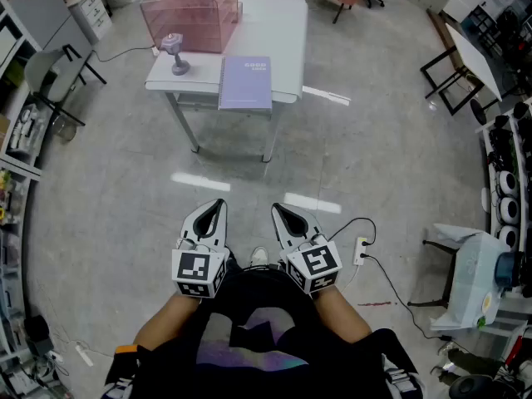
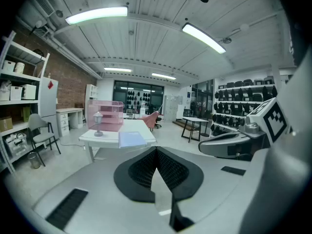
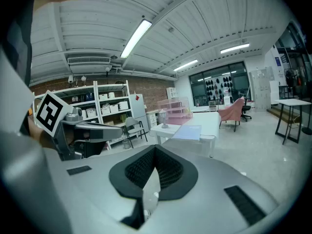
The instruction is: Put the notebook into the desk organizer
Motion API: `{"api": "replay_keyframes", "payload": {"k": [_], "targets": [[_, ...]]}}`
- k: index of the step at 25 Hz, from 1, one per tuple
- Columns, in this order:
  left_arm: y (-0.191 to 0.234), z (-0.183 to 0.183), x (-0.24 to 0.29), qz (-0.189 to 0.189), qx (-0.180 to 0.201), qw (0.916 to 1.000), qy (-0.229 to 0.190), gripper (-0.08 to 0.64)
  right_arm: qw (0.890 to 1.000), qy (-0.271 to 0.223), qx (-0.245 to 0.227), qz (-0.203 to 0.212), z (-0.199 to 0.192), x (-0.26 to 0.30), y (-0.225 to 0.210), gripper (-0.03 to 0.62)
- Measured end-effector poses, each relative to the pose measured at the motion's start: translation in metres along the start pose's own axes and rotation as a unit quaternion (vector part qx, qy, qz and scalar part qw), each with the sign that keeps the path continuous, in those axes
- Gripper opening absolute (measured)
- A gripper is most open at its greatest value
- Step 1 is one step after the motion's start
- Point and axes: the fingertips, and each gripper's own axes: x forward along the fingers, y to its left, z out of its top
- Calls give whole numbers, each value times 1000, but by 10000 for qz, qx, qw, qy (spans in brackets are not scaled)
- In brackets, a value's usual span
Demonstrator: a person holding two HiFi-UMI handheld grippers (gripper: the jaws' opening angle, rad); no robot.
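A lilac spiral notebook (image 1: 246,82) lies flat at the near edge of a white table (image 1: 278,32), partly overhanging it. Behind it on the table stands a pink see-through desk organizer (image 1: 188,15) with shelves. Both show small and far off in the left gripper view, the notebook (image 2: 131,139) and organizer (image 2: 104,115), and in the right gripper view, the notebook (image 3: 191,131) and organizer (image 3: 174,109). My left gripper (image 1: 216,209) and right gripper (image 1: 278,213) are held side by side close to the body, well short of the table, both shut with nothing in them.
A small grey lamp-like figure (image 1: 173,53) stands on the table's left near corner. A grey chair (image 1: 51,75) sits left of the table, shelving (image 1: 17,148) runs along the left wall. A power strip and cable (image 1: 362,251) lie on the floor at right, next to a white cart (image 1: 470,277).
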Motion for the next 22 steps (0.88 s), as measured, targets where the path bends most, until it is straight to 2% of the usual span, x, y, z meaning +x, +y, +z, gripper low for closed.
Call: {"api": "replay_keyframes", "payload": {"k": [13, 18, 22], "targets": [[18, 1, 7, -75, 39, 10000, -4, 8, 9999, -3, 37, -115, 5, 20, 1, 14], [29, 6, 17, -177, 39, 9998, 4, 9, 9993, 16, 330, -148, 6, 34, -5, 15], [45, 10, 31, -264, 95, 9996, 62, 8, 9975, -27, 617, -340, 9, 51, -20, 15]]}}
